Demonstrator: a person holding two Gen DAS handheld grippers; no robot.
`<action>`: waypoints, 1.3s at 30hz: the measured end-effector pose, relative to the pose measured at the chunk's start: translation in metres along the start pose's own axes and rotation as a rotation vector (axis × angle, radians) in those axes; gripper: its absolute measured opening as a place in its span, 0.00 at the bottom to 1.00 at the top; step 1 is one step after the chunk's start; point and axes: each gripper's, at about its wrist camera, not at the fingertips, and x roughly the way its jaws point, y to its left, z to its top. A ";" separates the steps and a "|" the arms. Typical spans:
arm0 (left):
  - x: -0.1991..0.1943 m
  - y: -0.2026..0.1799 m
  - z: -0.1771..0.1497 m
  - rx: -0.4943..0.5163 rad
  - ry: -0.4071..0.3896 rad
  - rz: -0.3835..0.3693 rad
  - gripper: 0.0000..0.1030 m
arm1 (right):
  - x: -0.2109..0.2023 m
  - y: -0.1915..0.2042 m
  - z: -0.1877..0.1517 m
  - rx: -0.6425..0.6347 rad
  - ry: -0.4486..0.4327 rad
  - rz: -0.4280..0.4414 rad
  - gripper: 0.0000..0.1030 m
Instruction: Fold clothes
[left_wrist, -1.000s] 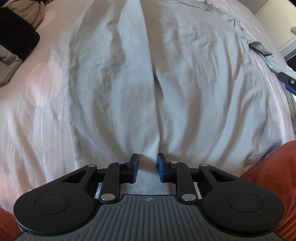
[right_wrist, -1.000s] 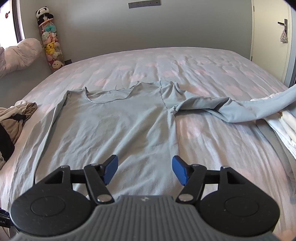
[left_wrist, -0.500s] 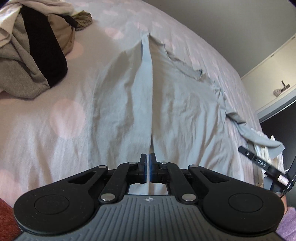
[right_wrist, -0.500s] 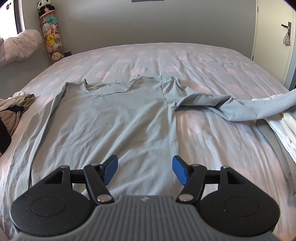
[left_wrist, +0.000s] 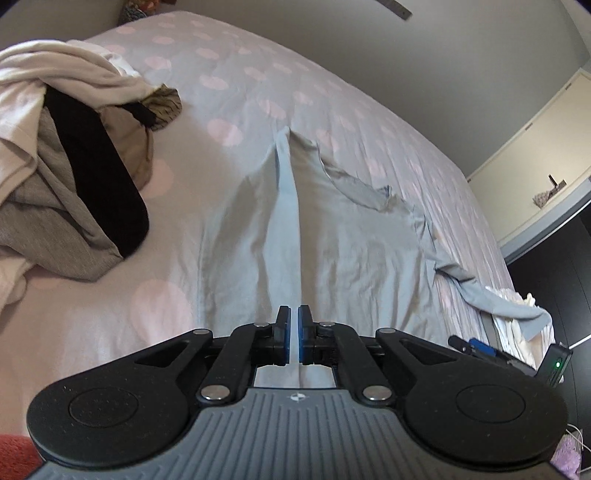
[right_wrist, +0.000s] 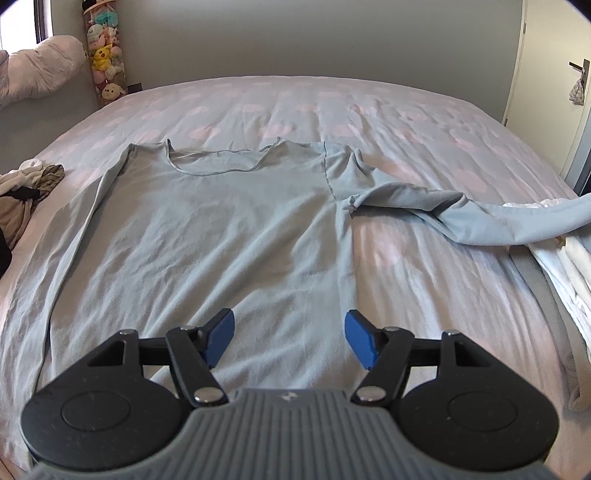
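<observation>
Left wrist view: left tongs (left_wrist: 294, 334) pinched tight on a raised ridge of the grey-blue shirt (left_wrist: 332, 236); the fold runs from the pads up toward the far shoulder
Right wrist view: right tongs (right_wrist: 289, 339) spread wide above the near hem, gripping nothing; cloth lies beneath the gap, and I cannot tell whether the pads touch it
Shirt: spread flat on the bed (right_wrist: 424, 110), neckline at the far end; right sleeve trails off to the right over a stack of white laundry (right_wrist: 565, 266)
Left side: heap of unfolded clothes (left_wrist: 66, 177) on the bed, just beside the shirt's left edge
Far left corner: column of plush toys (right_wrist: 105, 55) against the wall
</observation>
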 end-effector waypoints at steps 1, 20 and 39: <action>0.008 -0.001 -0.005 0.002 0.027 -0.008 0.05 | -0.001 0.000 0.000 -0.004 -0.002 -0.003 0.68; 0.108 -0.029 -0.075 0.144 0.344 0.129 0.34 | -0.003 -0.008 -0.001 0.047 -0.027 0.023 0.70; 0.080 -0.011 -0.075 0.035 0.216 0.095 0.00 | -0.005 -0.010 -0.001 0.057 -0.039 0.033 0.71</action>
